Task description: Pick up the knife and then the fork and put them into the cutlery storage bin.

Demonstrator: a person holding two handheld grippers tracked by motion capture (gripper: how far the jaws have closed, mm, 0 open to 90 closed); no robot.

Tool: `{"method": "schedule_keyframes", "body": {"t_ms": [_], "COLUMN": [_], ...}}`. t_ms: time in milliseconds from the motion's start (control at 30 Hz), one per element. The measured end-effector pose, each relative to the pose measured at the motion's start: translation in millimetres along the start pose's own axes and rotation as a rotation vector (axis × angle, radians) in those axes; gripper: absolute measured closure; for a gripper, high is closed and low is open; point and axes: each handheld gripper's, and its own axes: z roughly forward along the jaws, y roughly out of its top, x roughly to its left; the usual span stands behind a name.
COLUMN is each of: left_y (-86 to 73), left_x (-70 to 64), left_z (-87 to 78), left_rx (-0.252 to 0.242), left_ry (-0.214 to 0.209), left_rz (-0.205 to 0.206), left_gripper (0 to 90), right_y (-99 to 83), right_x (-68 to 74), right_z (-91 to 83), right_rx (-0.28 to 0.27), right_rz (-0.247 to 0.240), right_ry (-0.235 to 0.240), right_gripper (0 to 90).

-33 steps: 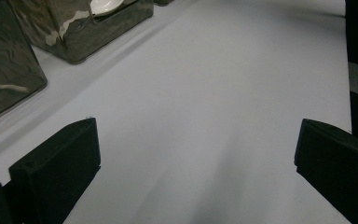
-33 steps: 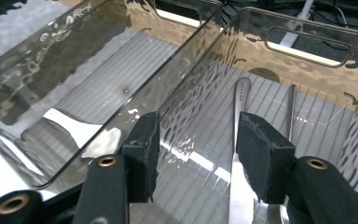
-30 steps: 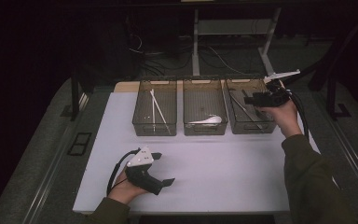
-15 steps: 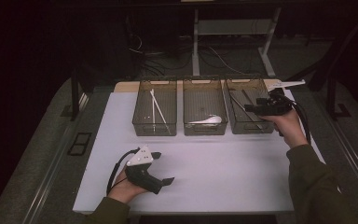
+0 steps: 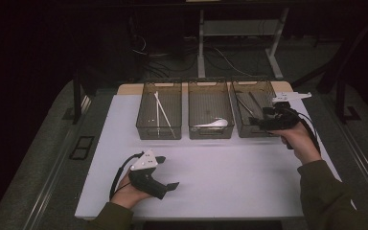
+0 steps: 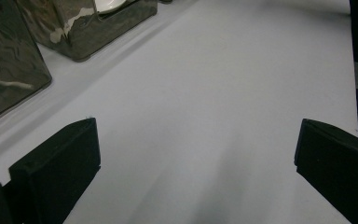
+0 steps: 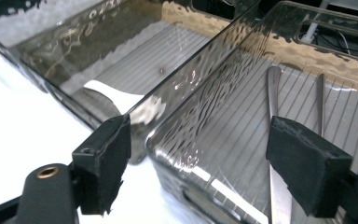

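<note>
White tabletop (image 5: 230,172), three smoky clear bins in a row at its far edge, and we hold a gripper in each hand

From above we see our left gripper (image 5: 172,186) resting low on the near left of the table, well apart from the bins, while our right gripper (image 5: 255,123) hovers at the near end of the right bin (image 5: 253,88), where metal cutlery (image 5: 243,105) lies; the middle bin (image 5: 210,103) holds a white spoon (image 5: 212,124) and the left bin (image 5: 159,103) white chopsticks (image 5: 162,112). Along the left gripper (image 6: 196,154) our jaws stand wide apart over bare table, nothing between them. Along the right gripper (image 7: 198,161) our jaws are also spread wide and empty, over the near corner of the right bin (image 7: 205,135), with the metal cutlery (image 7: 276,140) lying on its ribbed floor just beyond
</note>
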Motion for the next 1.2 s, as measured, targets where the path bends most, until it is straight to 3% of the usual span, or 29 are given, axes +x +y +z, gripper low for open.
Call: {"method": "schedule_keyframes", "body": {"t_ms": [133, 600, 900, 1200], "left_y": [0.2, -0.9, -0.5, -0.4], "left_x": [0.3, 2.3, 1.0, 0.5], "left_z": [-0.9, -1.9, -3.5, -5.1], "left_rx": [0.001, 0.008, 0.002, 0.007], "left_ry": [-0.001, 0.0, 0.005, 0.011], "left_rz": [0.004, 0.006, 0.008, 0.008], "left_gripper": [0.0, 0.0, 0.0, 0.0], "right_y": [-6.1, -26.8, -42.9, -63.1], "right_x": [7.1, 30.7, 40.6, 44.9], "right_z": [-0.5, -15.2, -27.7, -39.9], "right_rx": [0.004, -0.046, -0.092, -0.097], "right_rz": [-0.017, -0.055, -0.041, -0.027], "right_ry": [-0.007, 0.037, 0.063, 0.067], "right_gripper": [21.3, 19.5, 19.5, 18.9]}}
